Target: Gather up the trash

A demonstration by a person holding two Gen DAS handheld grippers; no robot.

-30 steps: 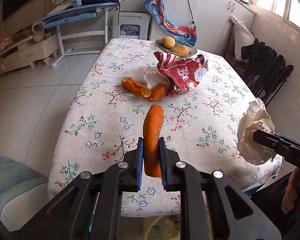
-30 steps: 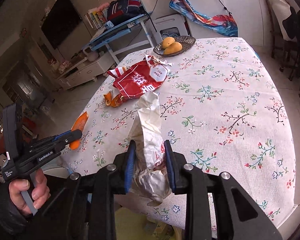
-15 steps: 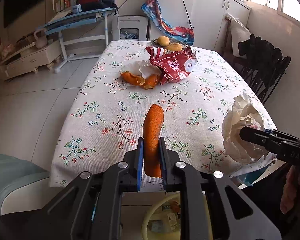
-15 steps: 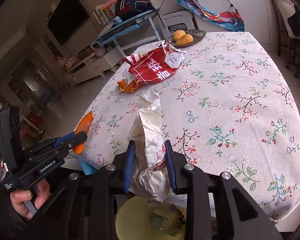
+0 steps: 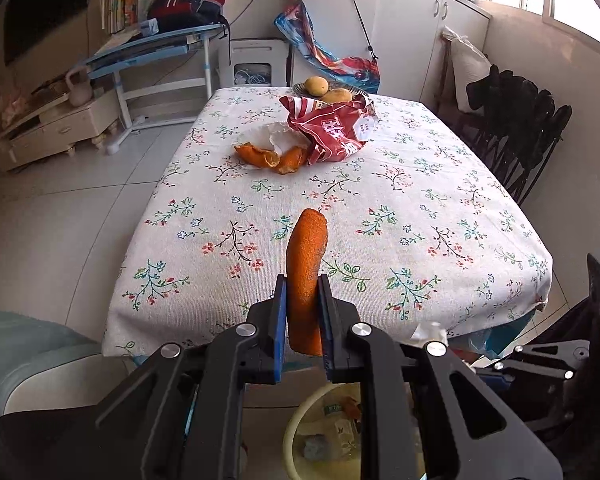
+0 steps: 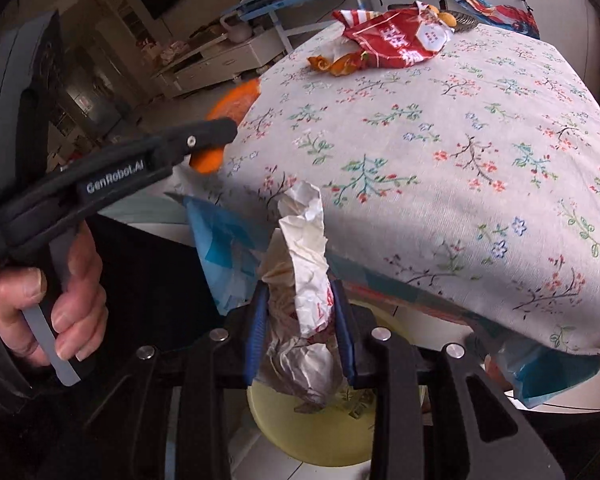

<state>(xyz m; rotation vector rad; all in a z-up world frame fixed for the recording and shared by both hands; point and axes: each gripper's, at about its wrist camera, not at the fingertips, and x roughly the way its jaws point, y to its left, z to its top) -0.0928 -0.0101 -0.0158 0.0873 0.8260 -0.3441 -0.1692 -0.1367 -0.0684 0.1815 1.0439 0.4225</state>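
Observation:
My left gripper (image 5: 302,312) is shut on a long orange peel (image 5: 306,268), held upright off the near edge of the floral table (image 5: 380,216). It also shows in the right wrist view (image 6: 204,136) with the peel (image 6: 236,100). My right gripper (image 6: 300,320) is shut on a crumpled white paper wrapper (image 6: 306,248), below the table edge and above a yellow trash bin (image 6: 312,436). The bin (image 5: 300,432) holds scraps below my left gripper. A red snack bag (image 5: 332,130), more orange peels (image 5: 266,156) and white paper (image 5: 260,136) lie far on the table.
A dish of yellow fruit (image 5: 326,90) stands at the table's far end. Dark chairs (image 5: 516,132) stand at the right, a blue desk (image 5: 156,48) and low cabinet (image 5: 48,128) at the far left. A blue plastic bag (image 6: 224,248) hangs under the table edge.
Both grippers have drawn back and down from the table toward the bin with their loads. The right gripper has dropped below the table edge, out of the left wrist view.

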